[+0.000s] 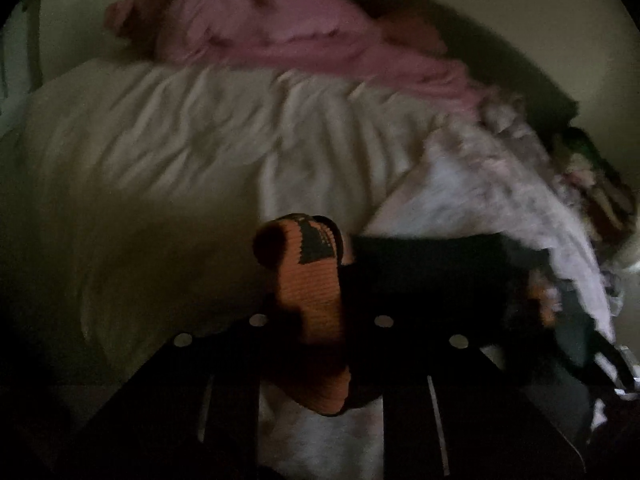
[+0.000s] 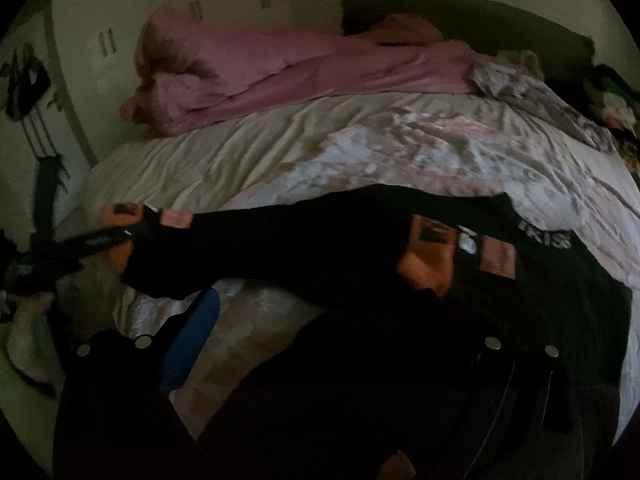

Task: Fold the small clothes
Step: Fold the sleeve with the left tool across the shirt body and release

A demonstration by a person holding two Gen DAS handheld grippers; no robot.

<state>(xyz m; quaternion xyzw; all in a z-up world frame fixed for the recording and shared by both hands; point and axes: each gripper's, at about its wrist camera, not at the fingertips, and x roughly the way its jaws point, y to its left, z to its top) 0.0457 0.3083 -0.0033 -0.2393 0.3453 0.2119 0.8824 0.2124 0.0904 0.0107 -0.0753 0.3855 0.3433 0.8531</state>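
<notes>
1. The black garment [image 2: 320, 240] is stretched in the air between the two grippers, low over the bed [image 2: 192, 168]; a white waistband print shows beyond the right fingers.
2. The left gripper [image 2: 156, 218] is seen from the right wrist view, far off to the left, its orange fingers [image 2: 176, 218] clamped on one end of the cloth.
3. The right gripper [image 2: 460, 248] holds the other end. Its orange fingers [image 2: 430, 248] stand close together with cloth and a white tag between them, so I judge them clamped on the garment.
4. In the left wrist view an orange finger [image 1: 310, 280] fills the centre, with dark cloth running off to its right. Blur and dim light hide the exact grip there.
5. The step in hand looks like spreading the garment taut before laying it down for a fold.
6. To do it well, keep both ends level and the pull even, so the cloth hangs without a twist.
7. Lower it onto the flat part of the bed ahead of the fingers, short of the pink blanket [image 2: 280, 64] beyond.
8. Let the hanging edge touch first, then draw both grippers back together so it lies smooth.
9. The risk is slack in the middle bunching on the patterned quilt [image 2: 400, 152] beneath.
</notes>
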